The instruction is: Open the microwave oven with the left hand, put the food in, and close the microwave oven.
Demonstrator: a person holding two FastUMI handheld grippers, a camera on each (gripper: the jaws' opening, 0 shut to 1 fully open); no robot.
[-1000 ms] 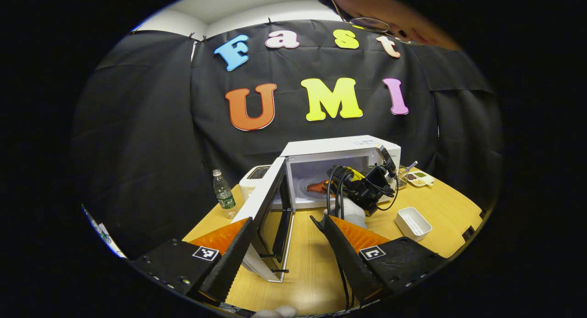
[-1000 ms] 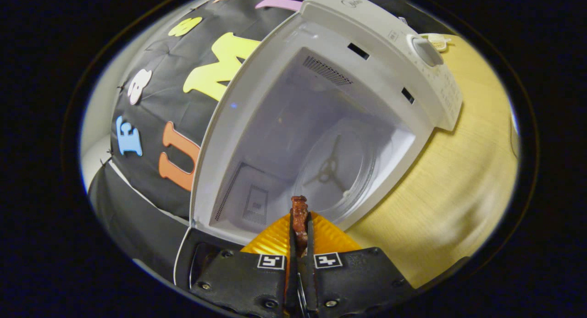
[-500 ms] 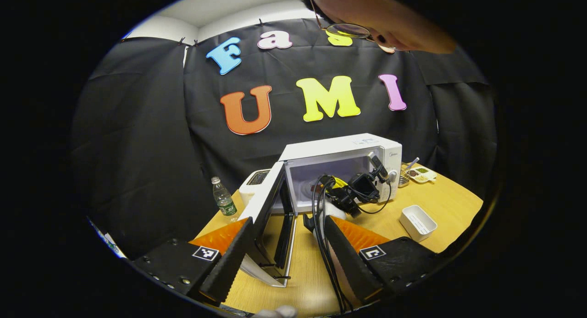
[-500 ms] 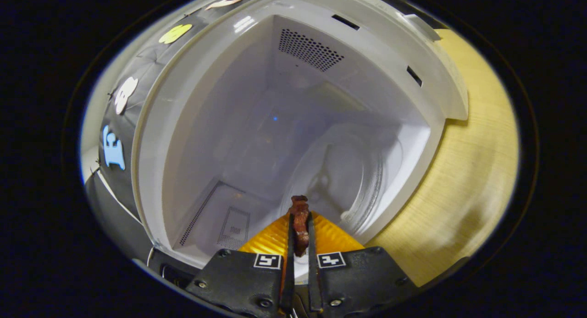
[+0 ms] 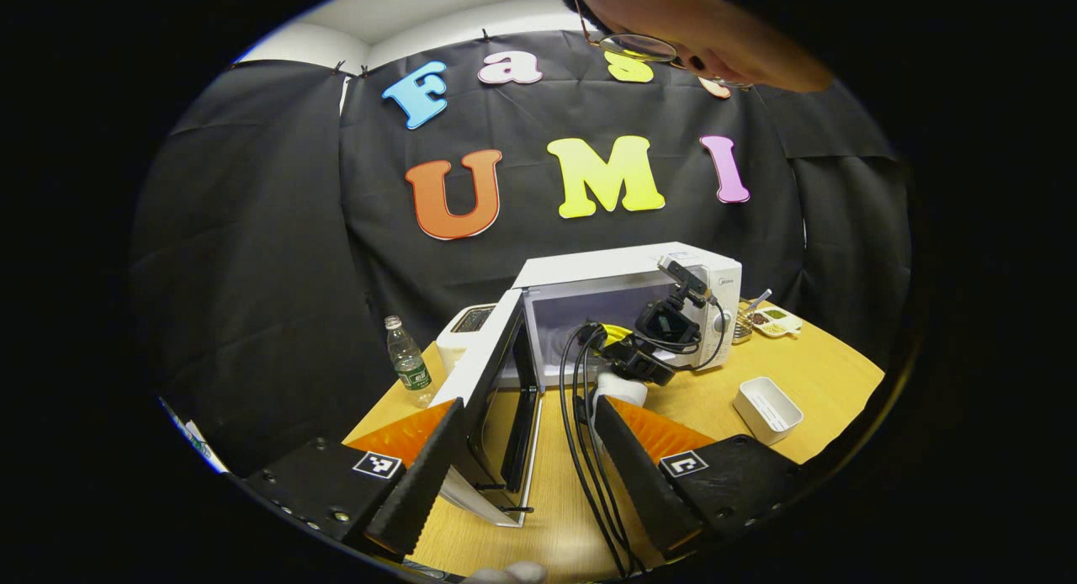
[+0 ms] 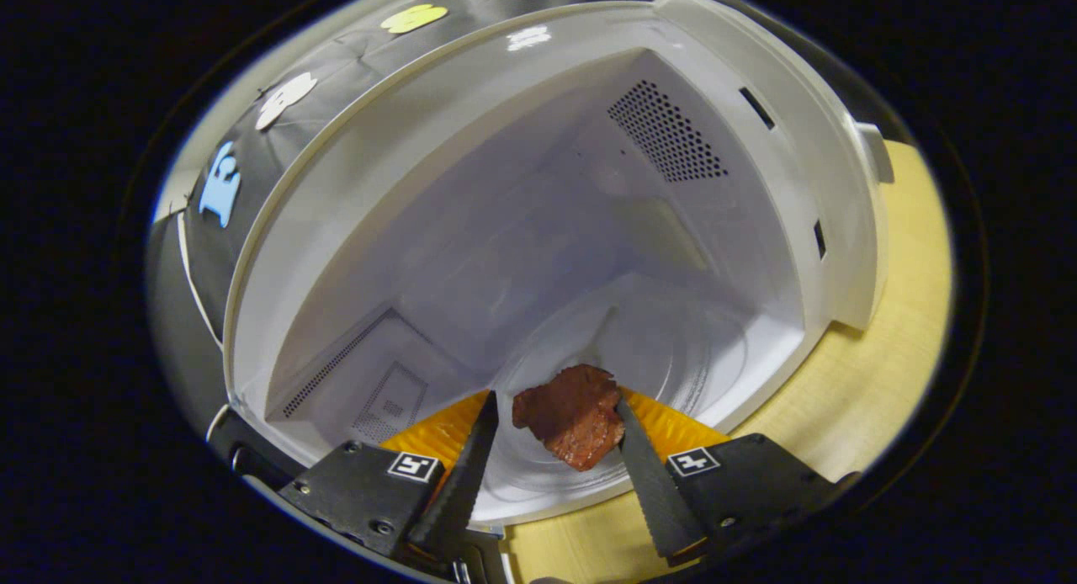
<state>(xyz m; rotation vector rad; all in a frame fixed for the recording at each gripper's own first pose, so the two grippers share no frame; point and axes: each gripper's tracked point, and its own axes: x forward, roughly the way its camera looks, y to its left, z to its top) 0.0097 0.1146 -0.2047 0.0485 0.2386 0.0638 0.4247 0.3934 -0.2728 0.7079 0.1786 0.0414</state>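
The white microwave (image 5: 623, 273) stands on the wooden table with its door (image 5: 492, 382) swung wide open to the left. In the left gripper view my left gripper (image 5: 528, 403) hangs open in front of the door, holding nothing. My right gripper (image 5: 618, 338), trailing black cables, reaches into the oven's mouth. In the right gripper view my right gripper (image 6: 555, 399) is open inside the cavity (image 6: 522, 230). A brown piece of food (image 6: 572, 416) lies loose between its fingers, low over the glass turntable (image 6: 673, 348) and close to the right finger.
A water bottle (image 5: 407, 367) and a white appliance (image 5: 467, 323) stand left of the oven. A small white tray (image 5: 766, 407) and a condiment dish (image 5: 770, 321) sit to its right. Cables (image 5: 580, 449) run across the table. A person's head (image 5: 698, 37) leans in above.
My right gripper went deeper into the cavity, rolled, and opened, letting go of the food it had pinched. My left gripper has hardly moved.
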